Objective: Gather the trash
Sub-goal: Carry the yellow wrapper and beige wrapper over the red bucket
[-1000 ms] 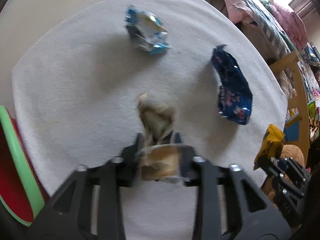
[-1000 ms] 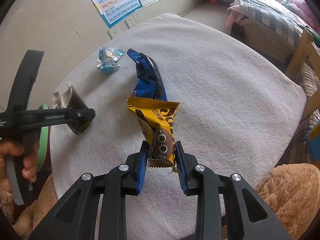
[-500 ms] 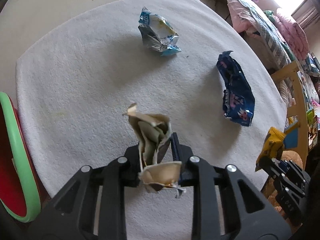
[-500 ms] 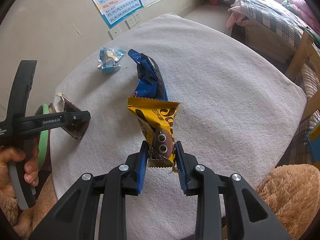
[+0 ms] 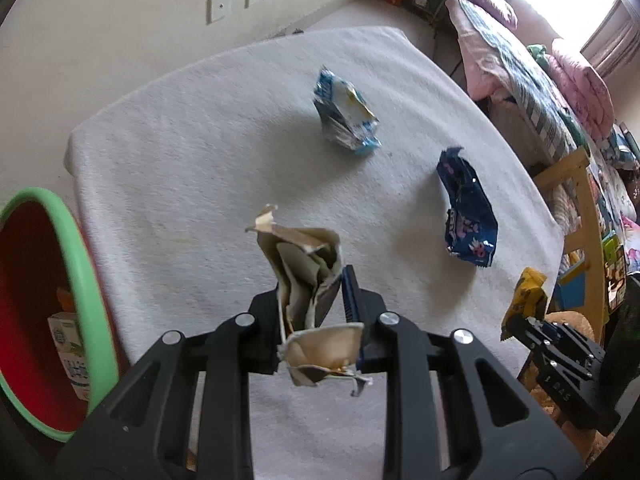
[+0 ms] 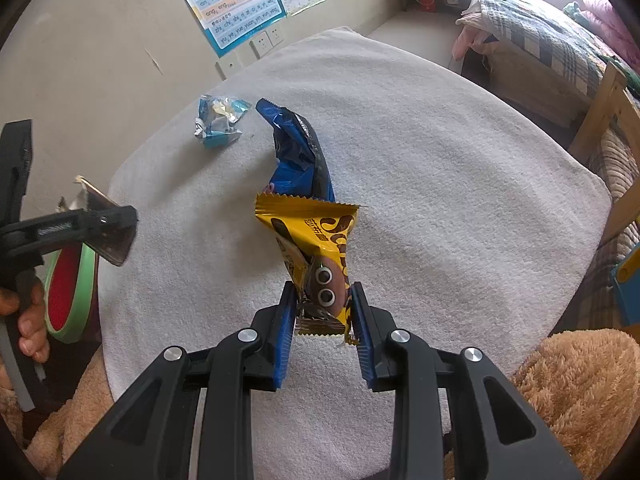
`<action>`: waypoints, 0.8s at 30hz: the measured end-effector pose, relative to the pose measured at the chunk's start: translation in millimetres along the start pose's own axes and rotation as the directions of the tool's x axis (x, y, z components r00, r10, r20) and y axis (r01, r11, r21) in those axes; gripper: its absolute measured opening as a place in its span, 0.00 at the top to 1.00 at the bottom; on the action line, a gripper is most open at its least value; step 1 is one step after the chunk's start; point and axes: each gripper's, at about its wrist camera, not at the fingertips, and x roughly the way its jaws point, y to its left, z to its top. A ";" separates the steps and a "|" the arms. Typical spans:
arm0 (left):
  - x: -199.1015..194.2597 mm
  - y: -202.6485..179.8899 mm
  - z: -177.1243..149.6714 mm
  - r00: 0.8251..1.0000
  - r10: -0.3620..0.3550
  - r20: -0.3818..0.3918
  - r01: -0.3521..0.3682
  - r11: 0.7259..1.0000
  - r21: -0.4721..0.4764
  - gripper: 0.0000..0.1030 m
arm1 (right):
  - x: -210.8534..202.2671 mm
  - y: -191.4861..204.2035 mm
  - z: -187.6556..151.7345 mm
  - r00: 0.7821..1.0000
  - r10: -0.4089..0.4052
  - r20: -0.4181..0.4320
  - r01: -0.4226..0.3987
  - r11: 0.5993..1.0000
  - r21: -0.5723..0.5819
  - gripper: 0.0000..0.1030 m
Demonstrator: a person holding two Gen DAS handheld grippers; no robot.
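White-covered desk [image 5: 208,152] below; my left tongs [image 5: 316,308] now clamp beige wrapper [image 5: 308,276], lifted clear, bin [image 5: 86,280] next; right tongs [image 6: 324,304] still grip yellow wrapper [image 6: 316,248].

Fuzzy matt cloth over the surface [image 6: 440,184]; glossy crinkled foil on the yellow wrapper [image 6: 316,240]; smooth plastic bin rim [image 5: 86,280].

Black tongs [image 6: 322,312] with blue pads [image 6: 282,336] (silver screws).
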 end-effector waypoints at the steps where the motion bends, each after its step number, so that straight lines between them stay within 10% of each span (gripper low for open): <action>1: -4.3 2.2 0.0 1.000 0.003 0.010 -0.003 1.000 0.001 0.77 | 0.2 0.9 0.0 1.000 -0.003 0.000 0.003 1.000 -0.003 0.73; 24: -27.7 63.3 -32.4 0.998 0.048 0.045 -0.042 0.992 -0.116 0.77 | -8.5 51.3 -2.4 0.996 -0.080 0.036 0.085 0.975 -0.203 0.73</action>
